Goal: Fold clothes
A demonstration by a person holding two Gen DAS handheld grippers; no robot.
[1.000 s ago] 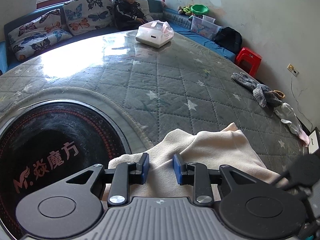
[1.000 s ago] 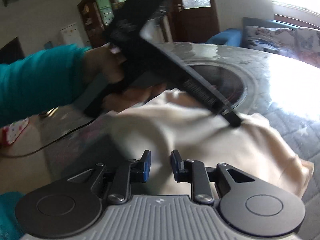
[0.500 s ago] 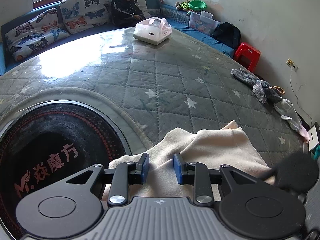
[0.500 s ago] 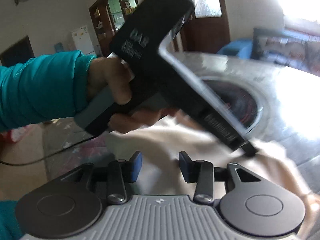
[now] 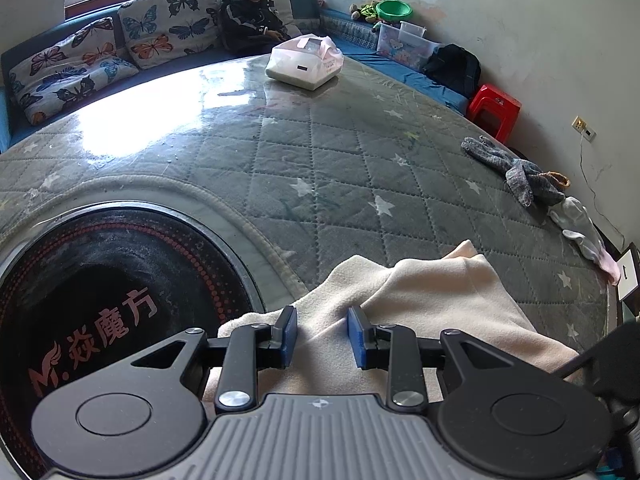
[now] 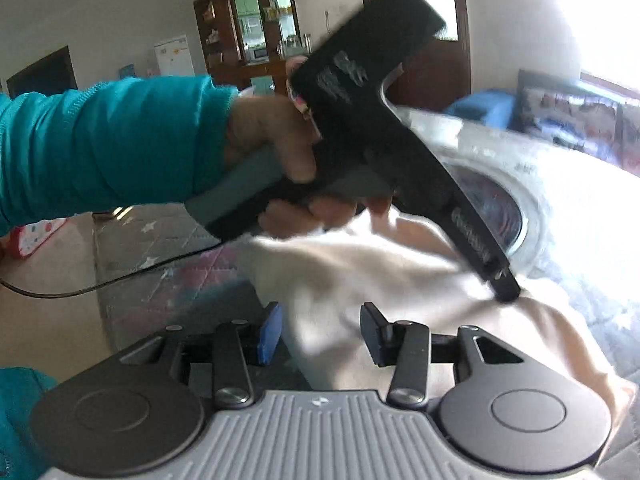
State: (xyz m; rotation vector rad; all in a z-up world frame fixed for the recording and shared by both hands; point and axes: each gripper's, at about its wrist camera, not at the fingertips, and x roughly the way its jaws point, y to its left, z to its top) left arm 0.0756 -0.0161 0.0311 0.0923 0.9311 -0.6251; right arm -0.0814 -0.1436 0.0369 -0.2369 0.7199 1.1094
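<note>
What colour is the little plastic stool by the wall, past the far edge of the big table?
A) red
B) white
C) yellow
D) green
A: the stool standing on the floor by the wall, just beyond the table edge in the left wrist view, is bright red.
</note>
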